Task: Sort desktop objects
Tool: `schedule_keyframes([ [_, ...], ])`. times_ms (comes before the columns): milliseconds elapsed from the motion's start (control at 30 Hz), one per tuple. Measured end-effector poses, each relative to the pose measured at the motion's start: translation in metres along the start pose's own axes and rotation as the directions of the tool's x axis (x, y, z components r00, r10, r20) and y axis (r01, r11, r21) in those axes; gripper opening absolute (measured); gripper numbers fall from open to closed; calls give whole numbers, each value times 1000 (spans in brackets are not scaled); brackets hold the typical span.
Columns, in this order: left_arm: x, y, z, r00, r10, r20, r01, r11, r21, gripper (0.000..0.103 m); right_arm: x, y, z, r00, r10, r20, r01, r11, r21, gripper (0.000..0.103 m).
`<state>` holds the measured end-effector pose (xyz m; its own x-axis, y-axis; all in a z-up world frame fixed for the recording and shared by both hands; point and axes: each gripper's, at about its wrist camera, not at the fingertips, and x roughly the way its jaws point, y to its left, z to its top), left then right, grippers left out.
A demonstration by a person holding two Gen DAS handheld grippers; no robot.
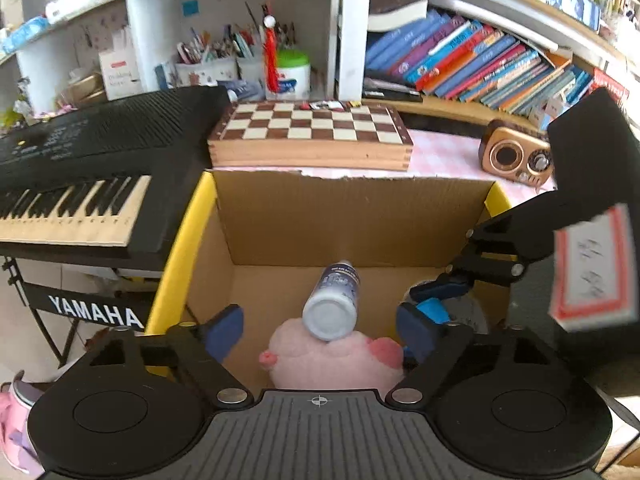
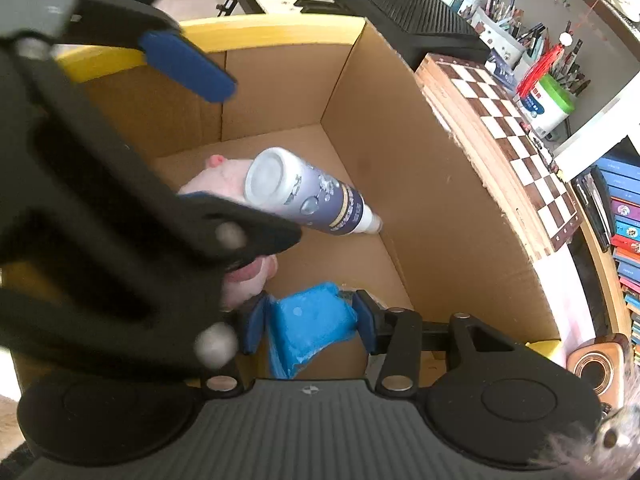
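Observation:
An open cardboard box (image 1: 352,220) with a yellow rim sits below both grippers. On its floor a pink plush toy (image 1: 332,356) lies with a white and purple bottle (image 1: 334,304) resting free on top of it, cap end pointing away. My left gripper (image 1: 320,322) hangs above the bottle, jaws wide open and clear of it. From the right, my right gripper (image 2: 310,322) reaches into the box (image 2: 400,160), shut on a crumpled blue packet (image 2: 314,326). The right wrist view shows the bottle (image 2: 308,192) leaning on the plush (image 2: 216,184), with a blue left fingertip (image 2: 184,68) above.
A black Yamaha keyboard (image 1: 80,184) stands left of the box. A wooden chessboard case (image 1: 312,132) lies behind it, and a small wooden radio (image 1: 516,156) at the back right. Shelves with books (image 1: 460,60) and pen pots (image 1: 216,52) fill the background.

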<state>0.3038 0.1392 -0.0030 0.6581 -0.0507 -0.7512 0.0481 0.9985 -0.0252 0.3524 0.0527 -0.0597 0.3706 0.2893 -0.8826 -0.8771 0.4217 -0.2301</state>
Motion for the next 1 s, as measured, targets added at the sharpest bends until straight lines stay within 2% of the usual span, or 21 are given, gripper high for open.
schedule_keyframes([
  [133,-22,4,-5,999,3,48,-2,999,-36,88,-6,0,-1,1000,-12,24,11,1000,28,62],
  [333,-53,8,-11,993,19,113,-12,998,-62,89,-32,4,-7,994,-43,101,34,995,91,68],
  [500,-77,7,-17,986,36,165,-25,997,-69,90,-64,9,-18,981,-100,166,73,984,163,68],
  [700,-106,-2,-30,974,48,223,-36,998,-57,91,-109,17,-41,954,-168,249,96,955,280,69],
  [867,-133,-9,-46,962,54,269,-44,998,-43,92,-140,29,-63,925,-256,281,135,913,385,69],
  [1000,-153,-12,-63,953,56,297,-43,998,-53,93,-162,47,-87,908,-322,268,169,867,468,68],
])
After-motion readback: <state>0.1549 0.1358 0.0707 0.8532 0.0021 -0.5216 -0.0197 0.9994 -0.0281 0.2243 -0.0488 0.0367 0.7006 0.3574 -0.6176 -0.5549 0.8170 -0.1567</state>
